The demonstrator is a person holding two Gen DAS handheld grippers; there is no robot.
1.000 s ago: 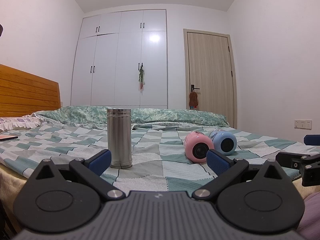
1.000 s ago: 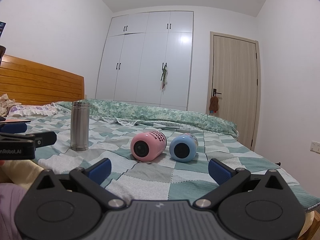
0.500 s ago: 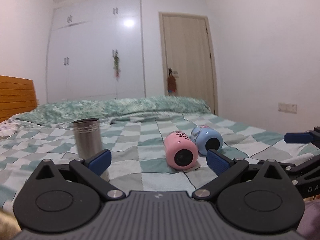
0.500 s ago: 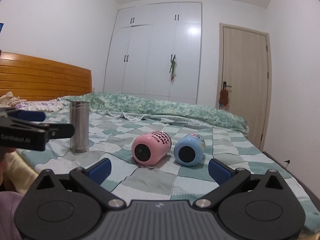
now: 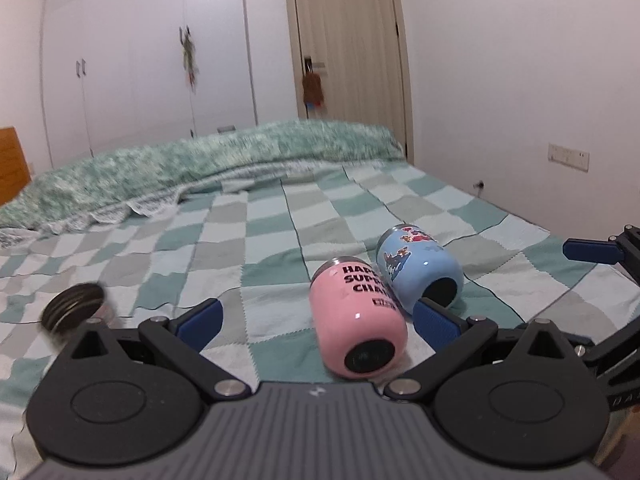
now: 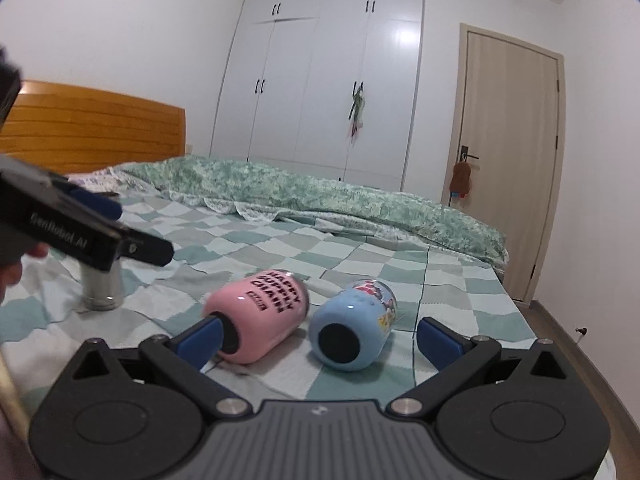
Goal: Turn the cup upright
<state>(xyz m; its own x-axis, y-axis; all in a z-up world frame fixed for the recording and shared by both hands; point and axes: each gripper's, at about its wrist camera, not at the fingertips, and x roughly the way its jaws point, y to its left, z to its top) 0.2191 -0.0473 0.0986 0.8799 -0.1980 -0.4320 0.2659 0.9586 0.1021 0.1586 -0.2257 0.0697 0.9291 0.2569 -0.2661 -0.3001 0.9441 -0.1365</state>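
Note:
A pink cup (image 5: 356, 320) with black lettering and a blue cartoon cup (image 5: 420, 270) lie on their sides, side by side on the checked bedspread; both show in the right wrist view, pink cup (image 6: 264, 312), blue cup (image 6: 352, 332). My left gripper (image 5: 318, 320) is open, the pink cup lying just ahead between its fingers. My right gripper (image 6: 320, 336) is open, with the blue cup between its fingers and the pink cup at its left fingertip (image 6: 200, 338). Neither gripper touches a cup.
A steel cup (image 6: 100, 290) stands upright at the left, seen from above in the left wrist view (image 5: 74, 310). The left gripper's body (image 6: 76, 228) crosses the right view. A rolled green quilt (image 5: 200, 168) lies across the bed; wardrobe and door stand behind.
Both grippers have moved forward and tipped down toward the lying cups. The left gripper has swung right, off the steel cup and onto the pink cup. The cups have not moved.

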